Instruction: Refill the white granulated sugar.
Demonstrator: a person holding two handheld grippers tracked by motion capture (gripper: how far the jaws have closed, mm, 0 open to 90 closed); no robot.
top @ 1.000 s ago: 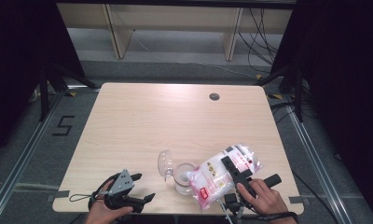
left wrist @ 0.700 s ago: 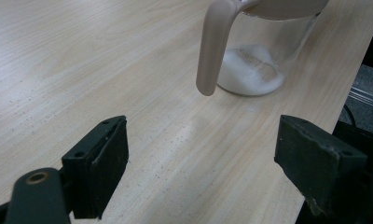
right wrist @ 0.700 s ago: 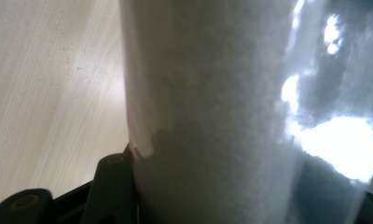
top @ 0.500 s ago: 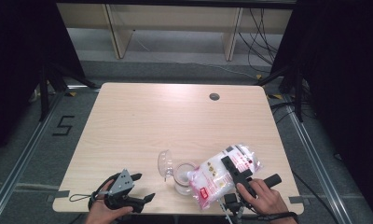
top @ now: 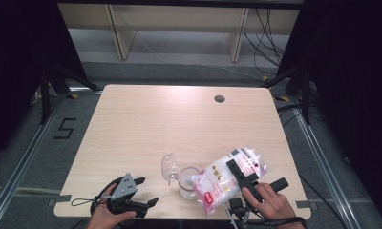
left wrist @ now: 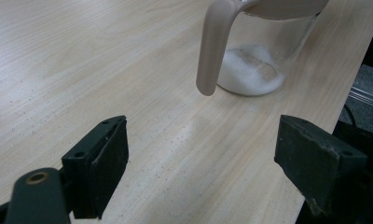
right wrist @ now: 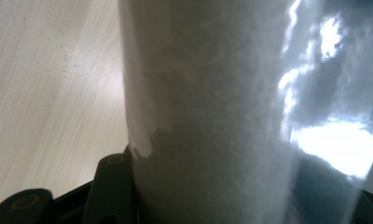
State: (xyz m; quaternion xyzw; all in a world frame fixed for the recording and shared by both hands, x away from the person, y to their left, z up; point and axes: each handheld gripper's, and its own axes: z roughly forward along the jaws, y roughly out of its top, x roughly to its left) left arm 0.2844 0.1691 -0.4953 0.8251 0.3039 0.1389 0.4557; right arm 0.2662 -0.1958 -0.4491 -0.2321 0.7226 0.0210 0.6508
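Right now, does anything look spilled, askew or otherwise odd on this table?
Nothing stands out. The right gripper tilts the plastic bag over the glass jar, whose white granules lie inside it; the tabletop shows no spill.

Black hand-held gripper [top: 148, 192] carries a grey triangular plate.

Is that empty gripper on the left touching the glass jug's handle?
Apart. In the left gripper view, bare table lies between the open left gripper and the handle of the jug.
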